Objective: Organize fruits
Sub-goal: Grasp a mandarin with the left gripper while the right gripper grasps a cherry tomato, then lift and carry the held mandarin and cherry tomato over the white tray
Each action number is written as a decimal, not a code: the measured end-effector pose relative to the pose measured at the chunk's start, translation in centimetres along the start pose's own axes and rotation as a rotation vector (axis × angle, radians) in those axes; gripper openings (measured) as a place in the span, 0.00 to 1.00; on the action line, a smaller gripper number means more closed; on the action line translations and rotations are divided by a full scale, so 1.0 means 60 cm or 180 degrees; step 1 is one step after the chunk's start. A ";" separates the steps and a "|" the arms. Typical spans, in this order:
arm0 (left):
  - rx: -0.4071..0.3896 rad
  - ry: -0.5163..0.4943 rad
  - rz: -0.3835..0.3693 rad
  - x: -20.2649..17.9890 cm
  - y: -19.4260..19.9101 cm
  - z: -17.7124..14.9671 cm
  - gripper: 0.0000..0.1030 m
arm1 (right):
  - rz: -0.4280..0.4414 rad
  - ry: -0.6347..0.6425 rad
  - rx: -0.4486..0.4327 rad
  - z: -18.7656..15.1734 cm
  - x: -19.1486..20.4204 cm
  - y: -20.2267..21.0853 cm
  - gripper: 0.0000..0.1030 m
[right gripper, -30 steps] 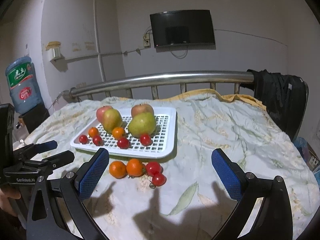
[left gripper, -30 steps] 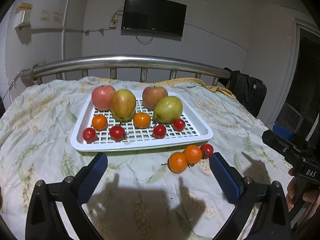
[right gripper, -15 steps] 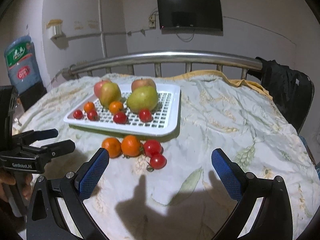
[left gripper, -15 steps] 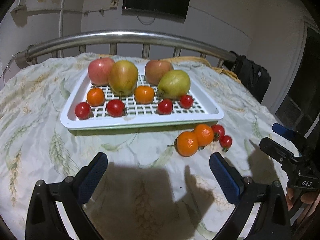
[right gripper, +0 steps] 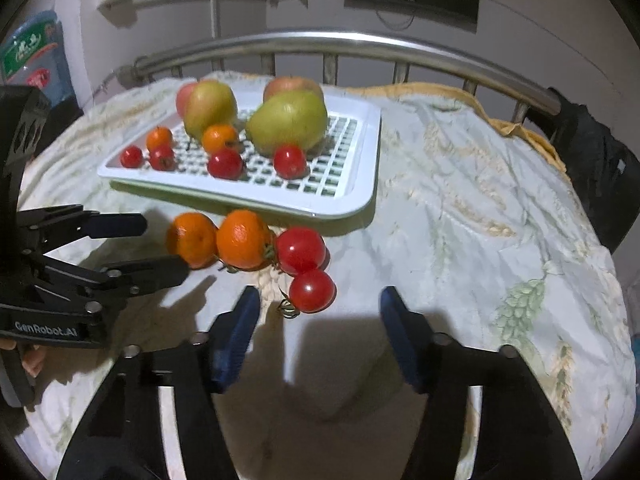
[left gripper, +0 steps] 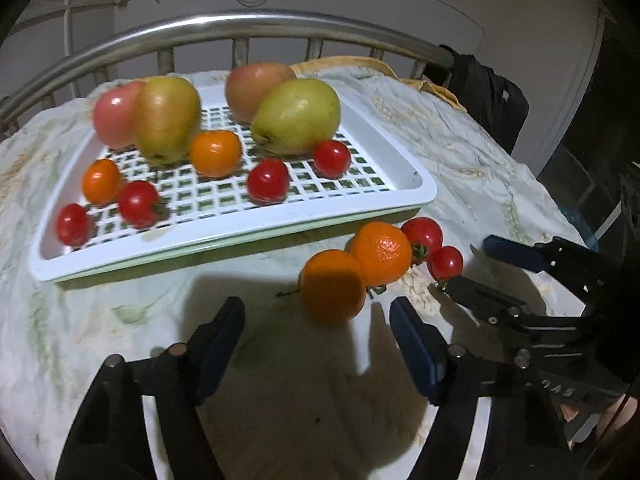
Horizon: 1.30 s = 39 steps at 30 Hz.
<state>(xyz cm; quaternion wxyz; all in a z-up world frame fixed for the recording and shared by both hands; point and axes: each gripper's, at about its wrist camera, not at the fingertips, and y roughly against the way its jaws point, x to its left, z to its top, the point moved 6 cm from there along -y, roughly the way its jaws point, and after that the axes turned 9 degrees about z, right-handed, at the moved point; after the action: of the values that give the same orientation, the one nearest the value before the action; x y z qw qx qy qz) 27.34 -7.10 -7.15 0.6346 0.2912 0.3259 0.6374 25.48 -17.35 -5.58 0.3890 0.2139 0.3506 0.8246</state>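
While both your jaws close, left gripper (left gripper: 316,320) empty behind nearest orange (left gripper: 333,288), right gripper (right gripper: 316,312) empty around front tomato (right gripper: 312,290), tray (left gripper: 416,184) beyond.

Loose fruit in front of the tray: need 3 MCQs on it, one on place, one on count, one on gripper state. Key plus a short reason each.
1. Where do the loose fruits lie?
A. On the bedsheet just off the tray's near edge
B. Inside the tray
C. On the bed rail

2. How many fruits lie outside the tray?
A. Two
B. Four
C. Six

3. What is between the right gripper's fingers?
A. An orange, clamped
B. An apple
C. Nothing gripped; a tomato lies just ahead

Key:
1 A: the loose oranges and tomatoes rest on the bedsheet, in front of the white tray.
2 B: two oranges and two tomatoes, four in all.
3 C: the right gripper is closing with bare pads; the nearest tomato sits free just beyond the tips. The left gripper is likewise closing, short of the near orange.
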 end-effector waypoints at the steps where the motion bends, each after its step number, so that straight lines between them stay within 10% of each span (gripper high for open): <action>1: 0.0016 -0.0003 -0.0009 -0.002 -0.004 0.000 0.68 | 0.0007 -0.0008 0.0024 0.000 -0.001 -0.006 0.50; 9: 0.0004 0.0062 -0.0134 0.001 -0.011 -0.001 0.34 | 0.0117 -0.0026 0.0098 -0.005 0.003 -0.027 0.28; 39: -0.0489 0.0060 -0.0273 0.018 0.133 -0.031 0.34 | 0.0263 -0.0047 -0.0301 -0.012 0.059 0.062 0.23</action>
<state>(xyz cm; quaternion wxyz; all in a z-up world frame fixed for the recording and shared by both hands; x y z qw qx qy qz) 20.90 -5.97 -2.08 0.6786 0.2214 0.2942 0.6355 21.05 -16.53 -3.01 0.3669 0.2157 0.2992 0.8540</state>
